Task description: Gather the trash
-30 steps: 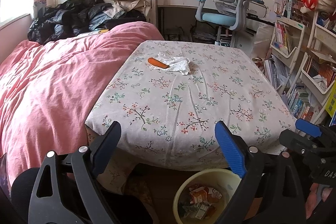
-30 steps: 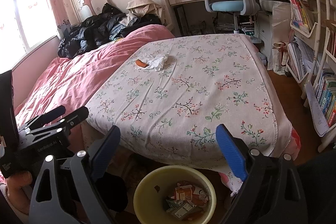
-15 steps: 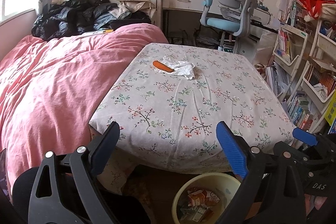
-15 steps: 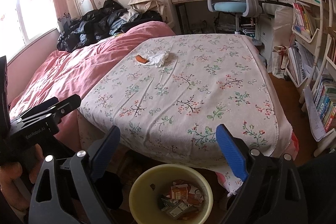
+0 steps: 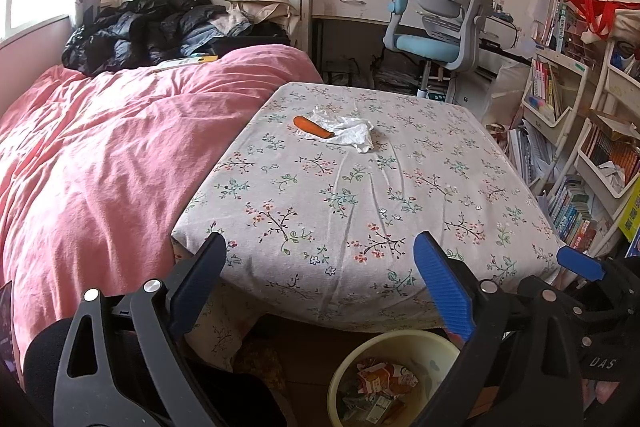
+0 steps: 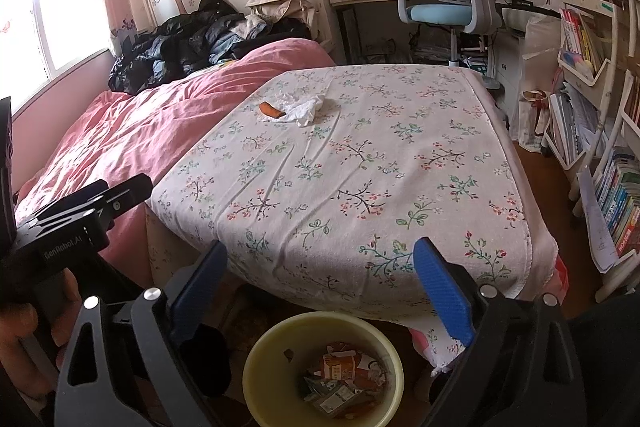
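- Left wrist view: the left gripper hangs with its blue-padded fingers spread wide and nothing between them, at the near edge of a table covered in a flowered cloth.
- On the far part of that table lie a crumpled white tissue and an orange scrap, touching each other.
- A yellow bin stands on the floor below the near table edge, with wrappers inside.
- Right wrist view: the right gripper is likewise wide open and empty, above the bin.
- A hand grips the left gripper's handle at the left edge.
- A pink quilt lies left of the table, and a desk chair stands beyond it.
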